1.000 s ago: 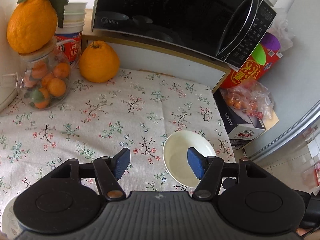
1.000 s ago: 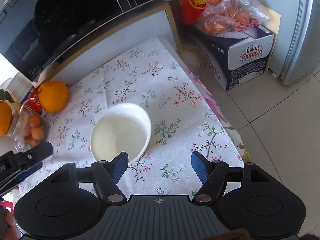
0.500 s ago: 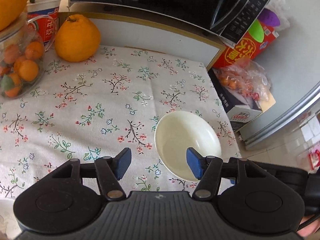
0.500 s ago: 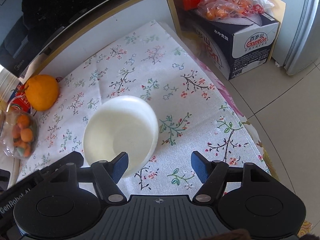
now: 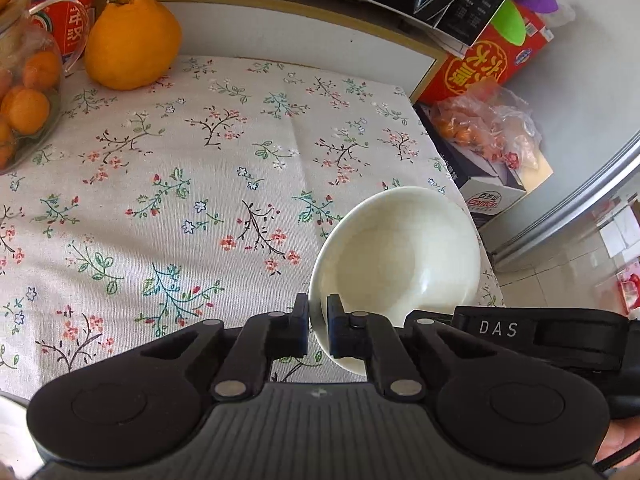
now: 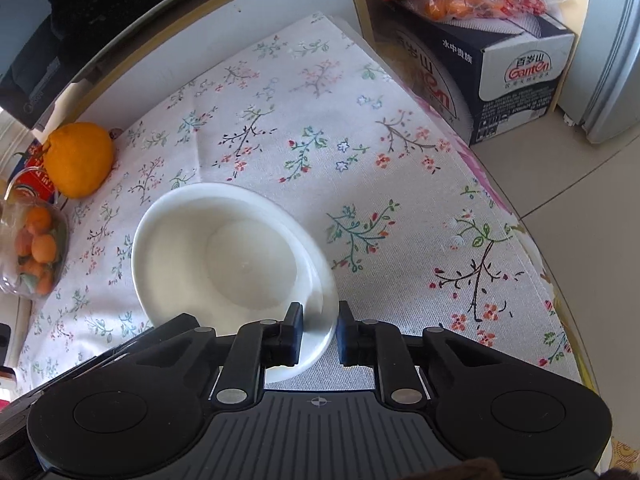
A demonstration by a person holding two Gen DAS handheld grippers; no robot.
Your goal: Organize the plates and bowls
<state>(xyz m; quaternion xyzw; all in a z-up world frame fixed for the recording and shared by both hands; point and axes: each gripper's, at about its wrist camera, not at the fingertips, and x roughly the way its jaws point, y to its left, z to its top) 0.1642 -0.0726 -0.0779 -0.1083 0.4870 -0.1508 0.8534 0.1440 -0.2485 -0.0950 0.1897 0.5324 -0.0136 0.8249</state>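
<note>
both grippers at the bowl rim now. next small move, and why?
Probably a short, level lift with both hands together. The left gripper pinches the near rim of the white bowl; the right gripper is closing on the opposite rim, which sits between its jaws. The bowl looks tilted on the floral tablecloth, so confirm the right grip first.

A plain white bowl (image 5: 400,256) sits on the floral-clothed counter (image 5: 200,184), close to its right-hand edge. It is round, glossy and deep, cream-tinted inside, with a smooth thin rim and nothing in it. It appears tilted, its near side raised. In the right wrist view the same bowl (image 6: 224,252) shows a flat circular bottom and a second rim line along its right side, so it may be two bowls nested; this cannot be settled. Jaws clamp its rim at the near edge from both sides, one pad inside and one outside.
</note>
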